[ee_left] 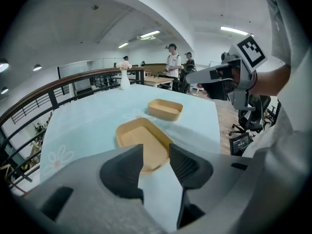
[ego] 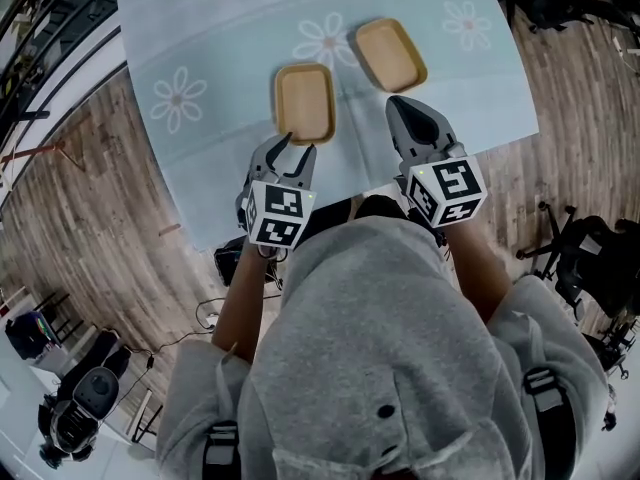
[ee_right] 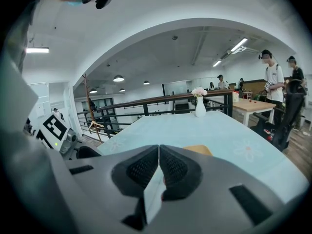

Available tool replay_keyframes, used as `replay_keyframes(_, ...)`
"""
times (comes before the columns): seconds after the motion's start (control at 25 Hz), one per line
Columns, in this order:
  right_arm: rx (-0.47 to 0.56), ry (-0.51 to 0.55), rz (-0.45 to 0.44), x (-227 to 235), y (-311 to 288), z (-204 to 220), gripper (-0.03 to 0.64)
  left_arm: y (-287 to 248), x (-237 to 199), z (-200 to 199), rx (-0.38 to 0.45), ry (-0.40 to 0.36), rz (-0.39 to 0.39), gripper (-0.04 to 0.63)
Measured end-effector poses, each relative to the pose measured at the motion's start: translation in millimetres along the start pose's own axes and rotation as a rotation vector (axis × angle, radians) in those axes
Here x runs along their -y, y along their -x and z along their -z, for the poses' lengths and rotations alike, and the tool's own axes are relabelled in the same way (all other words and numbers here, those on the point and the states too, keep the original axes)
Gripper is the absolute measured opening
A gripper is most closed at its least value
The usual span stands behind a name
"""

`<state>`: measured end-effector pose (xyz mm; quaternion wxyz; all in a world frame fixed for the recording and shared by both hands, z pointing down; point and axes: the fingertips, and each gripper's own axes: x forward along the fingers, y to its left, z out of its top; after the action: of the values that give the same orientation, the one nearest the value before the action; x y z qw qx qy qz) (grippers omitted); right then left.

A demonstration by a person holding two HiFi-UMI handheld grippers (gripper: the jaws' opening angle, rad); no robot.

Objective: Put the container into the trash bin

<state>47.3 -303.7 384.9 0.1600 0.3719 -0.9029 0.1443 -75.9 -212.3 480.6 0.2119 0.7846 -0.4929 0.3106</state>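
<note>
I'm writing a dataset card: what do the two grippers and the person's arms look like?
Both the left gripper and right gripper have grey plastic bodies with black ribbed pads. Each carries a white cube printed with black square markers. The person wears a grey hooded top with short sleeves.

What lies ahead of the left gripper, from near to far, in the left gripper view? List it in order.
left gripper → nearer container → farther container → white vase
</note>
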Motion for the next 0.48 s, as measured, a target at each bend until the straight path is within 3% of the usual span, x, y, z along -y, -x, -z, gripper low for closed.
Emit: replay_keyframes(0.48, -0.023, 0.001, 0.01, 7, -4, 3, 0.028, -32, 14, 29, -0.138, -0.228, 0.049, 0.166)
